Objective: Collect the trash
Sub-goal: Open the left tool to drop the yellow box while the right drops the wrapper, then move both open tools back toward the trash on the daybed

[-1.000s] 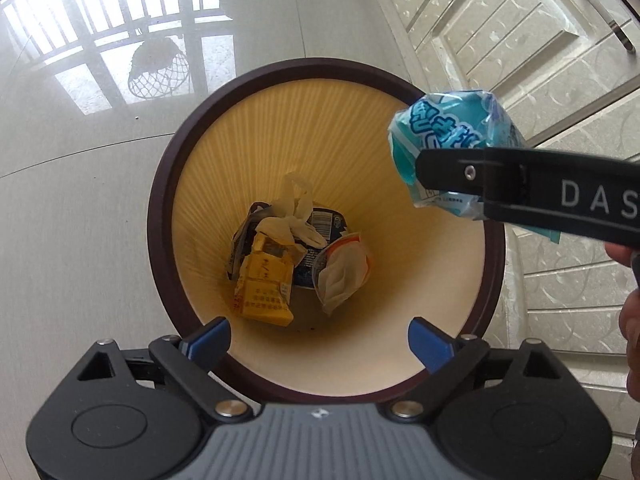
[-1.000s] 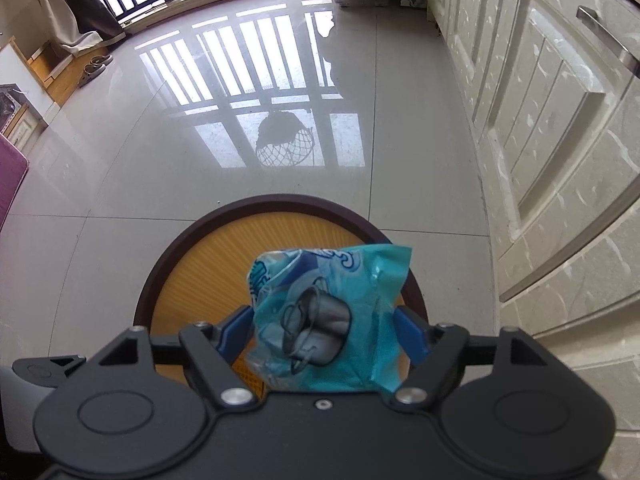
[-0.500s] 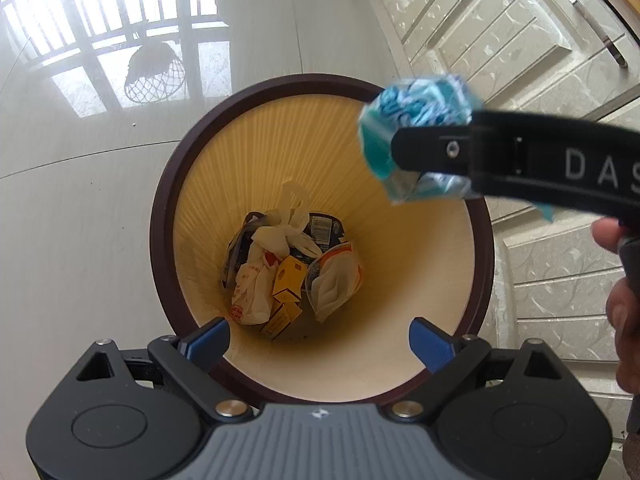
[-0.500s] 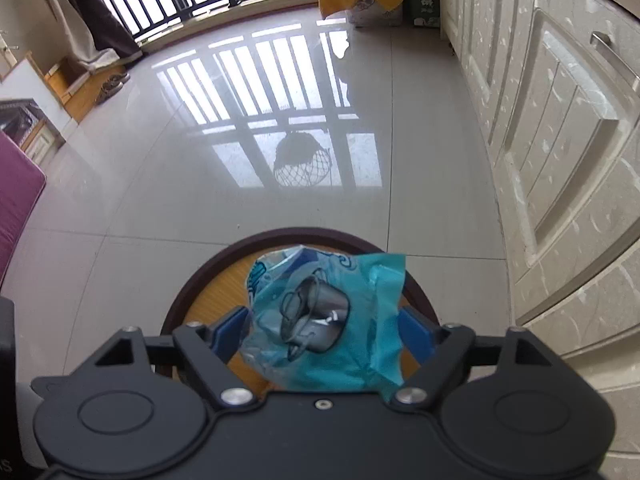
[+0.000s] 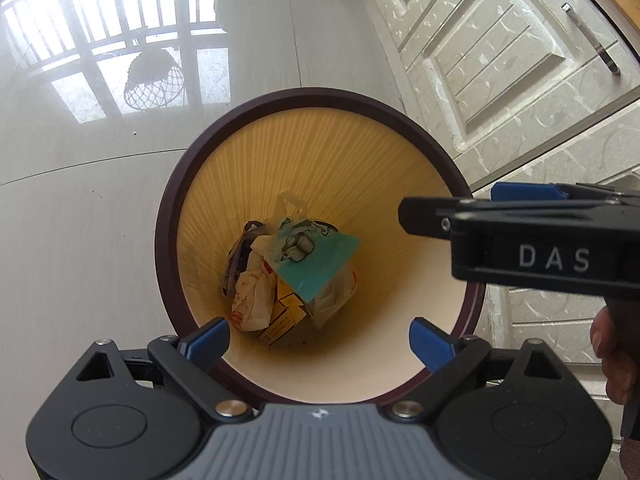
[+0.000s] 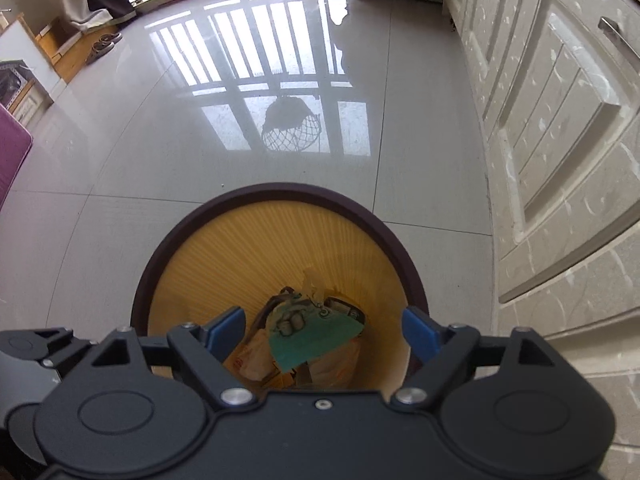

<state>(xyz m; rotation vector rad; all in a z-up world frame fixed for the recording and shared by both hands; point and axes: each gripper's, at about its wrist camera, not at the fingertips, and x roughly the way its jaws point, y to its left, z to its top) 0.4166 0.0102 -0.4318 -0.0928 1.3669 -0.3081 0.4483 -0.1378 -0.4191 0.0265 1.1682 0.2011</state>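
Glossy pale floor tiles point(image 6: 120, 200) carry a round bin point(image 5: 172, 216) with a dark brown rim and a ribbed yellow inner wall, standing just beside white panelled cabinets point(image 6: 560, 120) along the floor's right edge. Window bars and a net-like hanging shape are mirrored in the tiles beyond the bin.

Both views look down into the bin. At its bottom lies a heap of trash: a white plastic bag point(image 5: 252, 296) with red print, a yellow carton point(image 5: 286, 312) and some darker wrappers. On top of the heap lies a teal wrapper point(image 5: 316, 260) printed with pots, flat and slightly tilted, its far corner pointing toward the cabinet side; it is free of both claws. In the right wrist view the same teal wrapper point(image 6: 312, 340) shows between the blue pads, well below them.

The left claw point(image 5: 318, 338) hangs over the near rim of the bin, spread wide with nothing in it. The right claw point(image 6: 324, 330) is also spread wide and empty; from the left wrist view it reaches in over the bin's right rim, its black side marked "DAS", with part of the person's hand point(image 5: 616, 360) at the right edge
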